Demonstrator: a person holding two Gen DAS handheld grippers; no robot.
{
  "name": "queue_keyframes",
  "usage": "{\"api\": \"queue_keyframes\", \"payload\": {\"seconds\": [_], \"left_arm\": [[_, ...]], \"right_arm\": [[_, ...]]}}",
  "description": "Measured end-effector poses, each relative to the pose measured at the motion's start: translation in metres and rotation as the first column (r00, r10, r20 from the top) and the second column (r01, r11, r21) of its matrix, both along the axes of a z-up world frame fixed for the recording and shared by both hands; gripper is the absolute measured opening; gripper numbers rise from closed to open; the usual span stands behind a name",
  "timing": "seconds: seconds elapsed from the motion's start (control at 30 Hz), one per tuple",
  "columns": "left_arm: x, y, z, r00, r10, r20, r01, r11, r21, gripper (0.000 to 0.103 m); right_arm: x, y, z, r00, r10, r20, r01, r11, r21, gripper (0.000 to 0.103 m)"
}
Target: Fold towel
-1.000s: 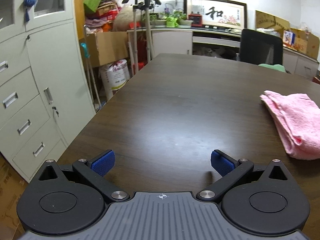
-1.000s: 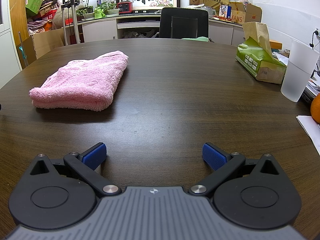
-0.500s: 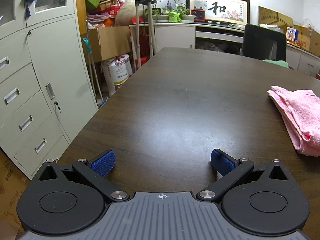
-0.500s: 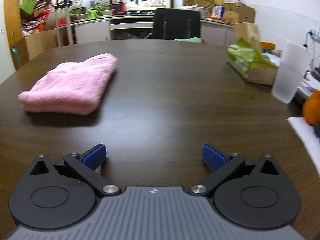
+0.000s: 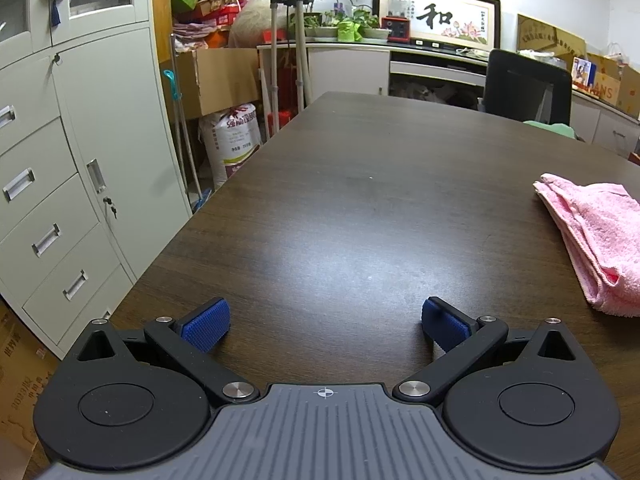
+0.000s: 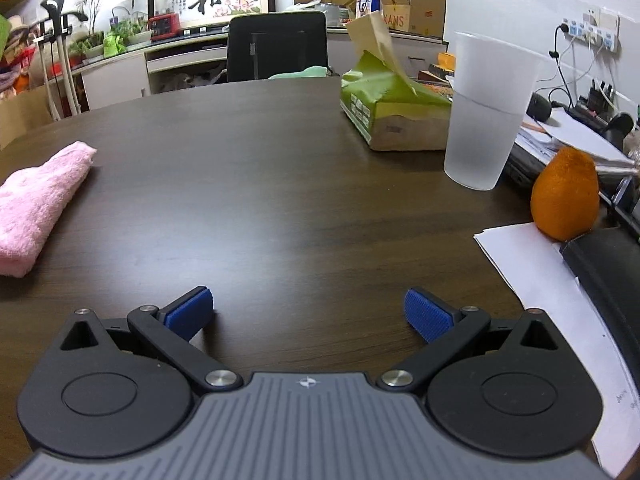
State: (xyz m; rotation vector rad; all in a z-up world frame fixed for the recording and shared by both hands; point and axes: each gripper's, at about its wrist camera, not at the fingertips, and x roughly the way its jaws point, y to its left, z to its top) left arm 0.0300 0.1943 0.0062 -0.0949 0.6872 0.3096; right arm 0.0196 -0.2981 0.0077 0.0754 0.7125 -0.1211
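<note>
Pink terry towel (image 5: 592, 240) lies folded into a thick pad on the dark wooden tabletop (image 5: 360, 200), its long axis running from the near edge away toward the far side, one narrow end toward the cameras. It sits between the two tools: at the right edge of the left wrist view and at the left edge of the right wrist view (image 6: 36, 208). The left hand-held gripper (image 5: 325, 325) and the right hand-held gripper (image 6: 308, 316) both hover over bare wood with jaws spread wide, gripping nothing, well apart from the cloth. To the right stand one frosted plastic cup (image 6: 486, 112), one green tissue pack (image 6: 394, 112), one orange (image 6: 566, 196) and some white paper (image 6: 552, 280). One black chair (image 6: 278, 46) faces the far side.
</note>
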Motion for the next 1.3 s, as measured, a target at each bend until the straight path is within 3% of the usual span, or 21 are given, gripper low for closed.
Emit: {"api": "queue_keyframes", "payload": {"seconds": [1.3], "left_arm": [[0.003, -0.002, -0.001, 1.0, -0.017, -0.004, 0.017, 1.0, 0.0, 0.103]], "right_arm": [[0.019, -0.038, -0.001, 0.995, 0.101, -0.007, -0.101, 0.995, -0.002, 0.103]]}}
